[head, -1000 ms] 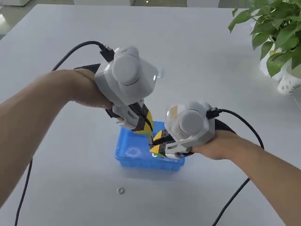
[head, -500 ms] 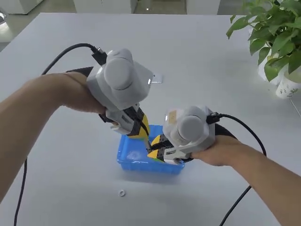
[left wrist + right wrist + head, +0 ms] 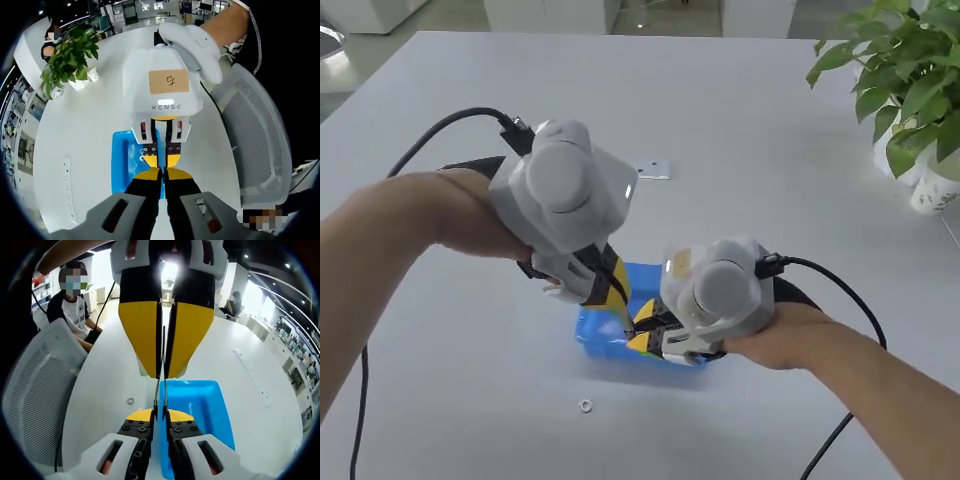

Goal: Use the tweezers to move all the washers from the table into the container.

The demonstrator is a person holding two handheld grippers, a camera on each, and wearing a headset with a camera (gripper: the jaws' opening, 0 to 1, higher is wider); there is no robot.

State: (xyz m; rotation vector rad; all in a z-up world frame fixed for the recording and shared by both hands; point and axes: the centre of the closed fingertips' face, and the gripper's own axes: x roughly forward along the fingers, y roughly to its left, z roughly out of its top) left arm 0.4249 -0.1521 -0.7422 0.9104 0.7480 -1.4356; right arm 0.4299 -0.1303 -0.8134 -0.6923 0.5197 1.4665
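Observation:
Over the blue container my two grippers meet tip to tip. The left gripper comes down from the upper left, and the right gripper reaches in from the lower right. Thin dark tweezers run between the left gripper's yellow jaws and the right gripper, whose jaws stand close around the lower end. In the left gripper view my left gripper is shut, with the container beneath. One small washer lies on the table in front of the container; it is the washer left of the container.
A potted plant stands at the table's far right. A small white plate lies behind the grippers. Cables trail from both grippers. A mesh chair and a seated person are beyond the table edge.
The head camera has shifted. Both grippers stay joined tip to tip over the container, edging slightly lower and to the left. The washer has not moved.

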